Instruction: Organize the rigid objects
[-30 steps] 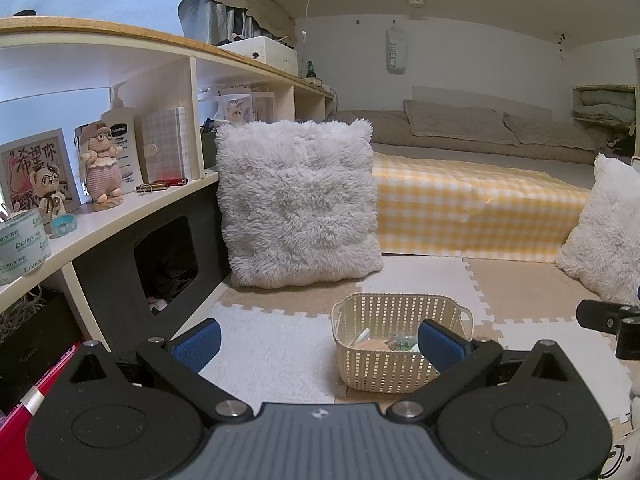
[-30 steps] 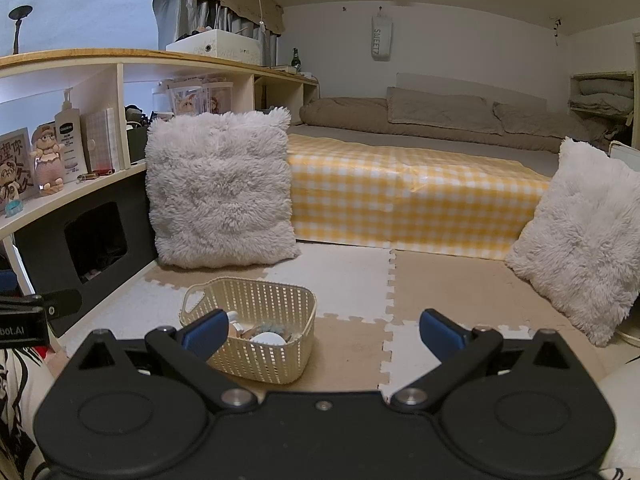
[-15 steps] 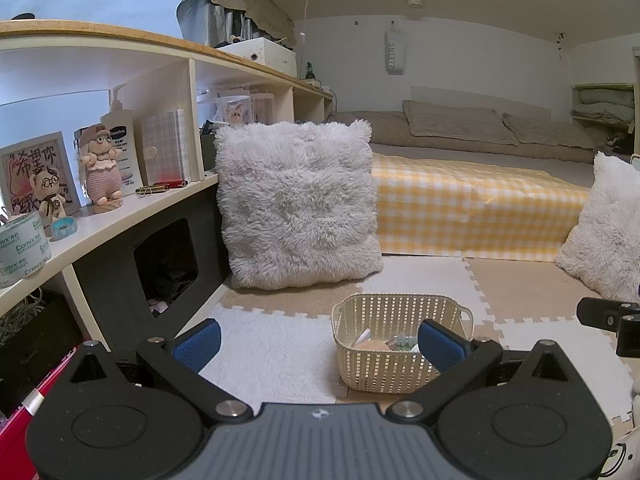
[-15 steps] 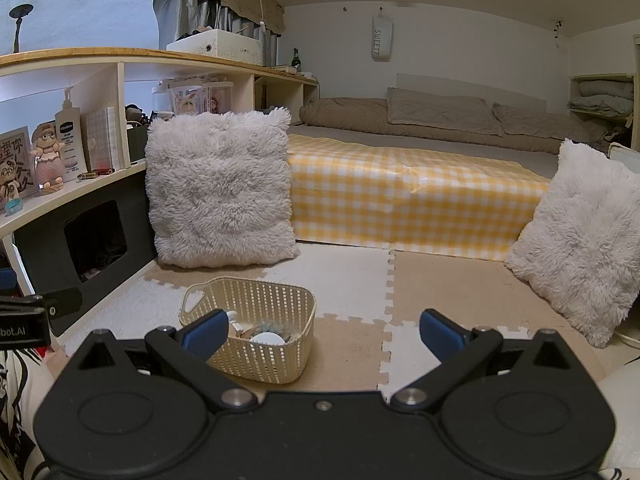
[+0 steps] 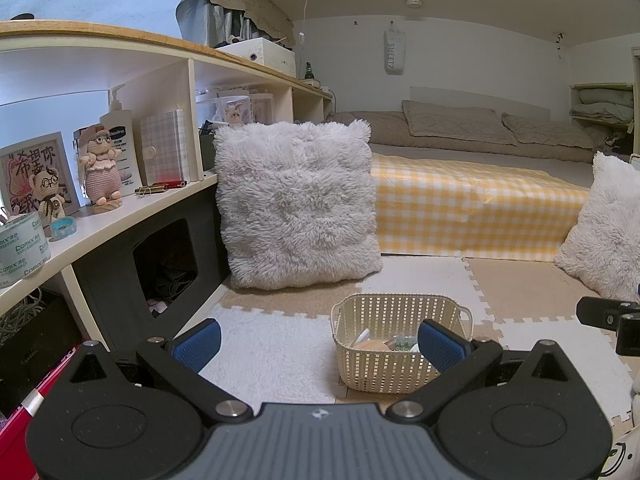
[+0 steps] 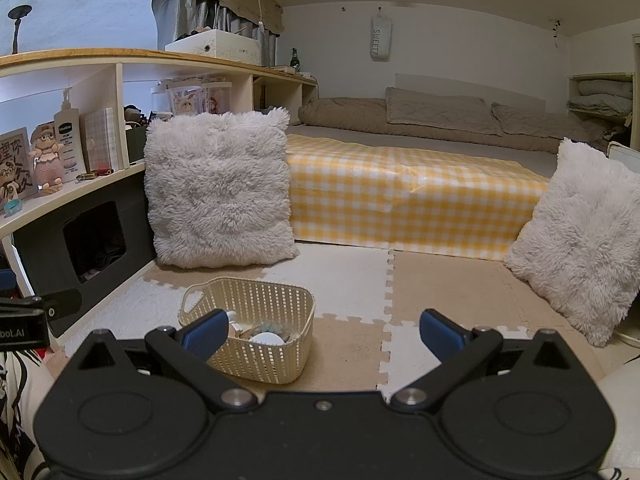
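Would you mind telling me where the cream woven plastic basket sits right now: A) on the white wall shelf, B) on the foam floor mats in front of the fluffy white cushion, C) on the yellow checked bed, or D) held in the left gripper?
B: the cream woven plastic basket rests on the foam floor mats, in front of the fluffy white cushion, with both grippers open and empty.

Basket (image 6: 256, 344) on mat (image 6: 352, 280) w/ pillow (image 6: 220, 192) behind, shelf (image 6: 72, 196) left
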